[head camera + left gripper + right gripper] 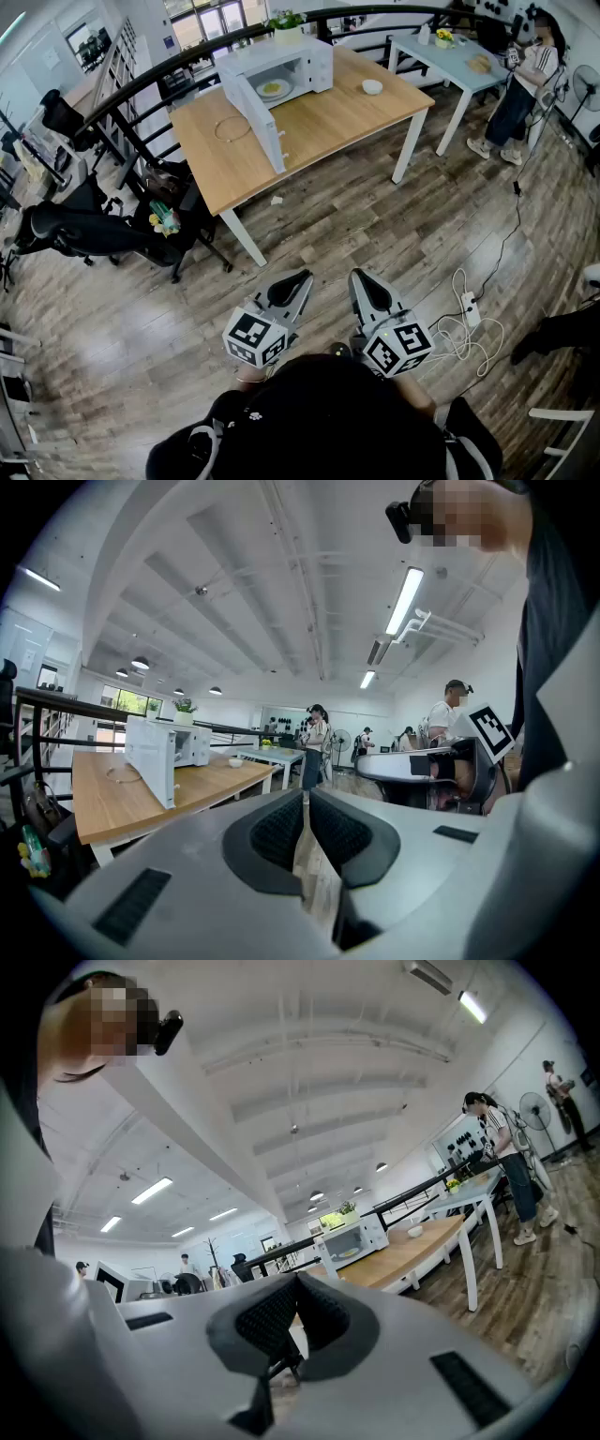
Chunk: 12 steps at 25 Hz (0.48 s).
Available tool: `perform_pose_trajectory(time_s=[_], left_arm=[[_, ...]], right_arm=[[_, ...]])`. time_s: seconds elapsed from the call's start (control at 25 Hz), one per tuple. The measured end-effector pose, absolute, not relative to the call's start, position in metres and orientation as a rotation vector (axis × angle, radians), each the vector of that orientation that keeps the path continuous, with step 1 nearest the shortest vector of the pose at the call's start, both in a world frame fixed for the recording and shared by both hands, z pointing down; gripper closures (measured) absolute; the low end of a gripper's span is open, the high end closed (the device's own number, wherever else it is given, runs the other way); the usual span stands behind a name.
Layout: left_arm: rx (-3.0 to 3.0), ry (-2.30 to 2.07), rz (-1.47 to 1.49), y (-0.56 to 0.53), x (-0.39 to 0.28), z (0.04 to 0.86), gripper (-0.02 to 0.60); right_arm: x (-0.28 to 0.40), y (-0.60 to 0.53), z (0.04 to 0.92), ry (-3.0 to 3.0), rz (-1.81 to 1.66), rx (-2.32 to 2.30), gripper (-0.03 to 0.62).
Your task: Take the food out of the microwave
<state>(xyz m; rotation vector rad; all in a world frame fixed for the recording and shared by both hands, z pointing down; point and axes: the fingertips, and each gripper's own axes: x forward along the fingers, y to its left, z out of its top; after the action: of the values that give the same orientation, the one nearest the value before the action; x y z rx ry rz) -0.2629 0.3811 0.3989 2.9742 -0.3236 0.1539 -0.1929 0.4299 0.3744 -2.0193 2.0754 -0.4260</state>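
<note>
Microwave point(298, 64) on a wooden worktop point(323, 127), upper middle of the head view, with its door point(253, 111) swung wide open toward the lower left. Inside the cavity a plate point(286, 92) lies flat, carrying yellowish food point(272, 88) that has not been taken out. To the right of the microwave, toward the worktop's right end, sits a small white bowl point(372, 86). Left of the open door lies what looks like a thin ring point(232, 129), too small to tell more.

Both tongs are low in the frame, side by side over the plank floor point(309, 234) and well apart from the worktop. The left tongs point(300, 279) and the right tongs point(362, 277) point up the frame toward the microwave. In the left gripper view the ribbed pads point(279, 832) meet at the tips, with only a sliver of floor showing behind them and nothing held. The right gripper view shows the same: jaws pressed together at the tips and empty.

A person point(525, 80) stands in the upper right corner of the head view. A white power strip point(469, 307) with coiled cable lies on the floor at the lower right.
</note>
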Motion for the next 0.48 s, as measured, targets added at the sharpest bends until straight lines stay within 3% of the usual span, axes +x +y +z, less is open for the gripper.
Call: perform_pose_trajectory(time_s=[0.48], left_arm=[[2.956,-0.408,0.151,0.376,-0.263,0.4,0.552]], right_arm=[[-0.196,0.424,0.364,2.153,-0.354,-1.863,0.594]])
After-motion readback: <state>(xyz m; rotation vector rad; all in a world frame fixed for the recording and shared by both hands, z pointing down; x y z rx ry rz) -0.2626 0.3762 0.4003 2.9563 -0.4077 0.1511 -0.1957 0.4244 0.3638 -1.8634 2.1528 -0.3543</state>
